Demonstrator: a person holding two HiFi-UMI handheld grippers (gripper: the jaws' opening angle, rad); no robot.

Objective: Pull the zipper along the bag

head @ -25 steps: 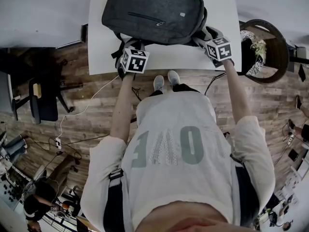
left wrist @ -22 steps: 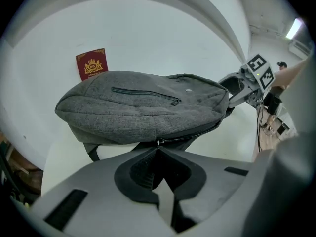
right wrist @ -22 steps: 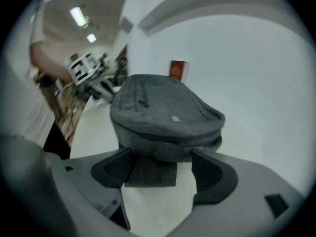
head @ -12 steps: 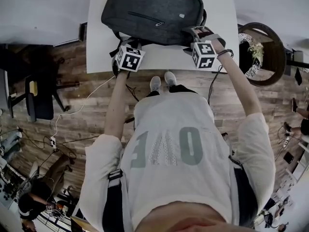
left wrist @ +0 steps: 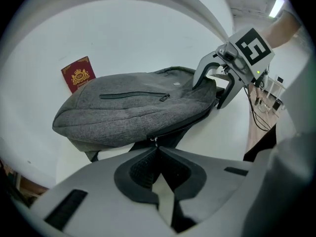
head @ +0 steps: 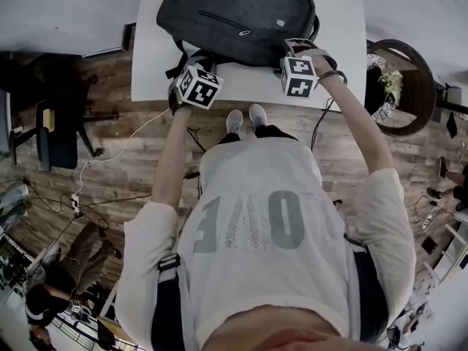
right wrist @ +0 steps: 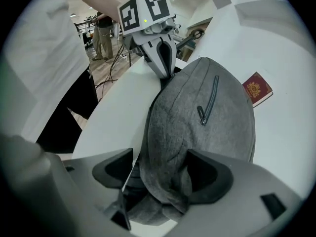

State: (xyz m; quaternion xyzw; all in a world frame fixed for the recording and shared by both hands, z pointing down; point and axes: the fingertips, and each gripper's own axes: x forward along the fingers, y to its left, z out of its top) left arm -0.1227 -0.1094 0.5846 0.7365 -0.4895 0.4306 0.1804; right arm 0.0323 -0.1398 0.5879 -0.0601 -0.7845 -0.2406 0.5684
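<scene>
A grey backpack [head: 234,13] lies flat on the white table [head: 248,86], its small front pocket zipper on top. My left gripper [head: 194,58] is at the bag's near left edge. In the left gripper view its jaws are shut on the small metal zipper pull [left wrist: 154,140] of the main zipper. My right gripper [head: 296,46] is at the bag's near right end. In the right gripper view the bunched grey fabric of the backpack [right wrist: 207,127] fills the space between its jaws, gripped there. The right gripper [left wrist: 217,85] also shows straddling that end in the left gripper view.
A dark red passport [left wrist: 77,74] lies on the table behind the bag. A round wicker chair [head: 398,79] stands right of the table and a black office chair [head: 51,134] to its left. Cables trail over the wooden floor [head: 124,174].
The right gripper has moved left along the table's near edge and in onto the bag's right end. The left gripper has stayed at the bag's near left edge.
</scene>
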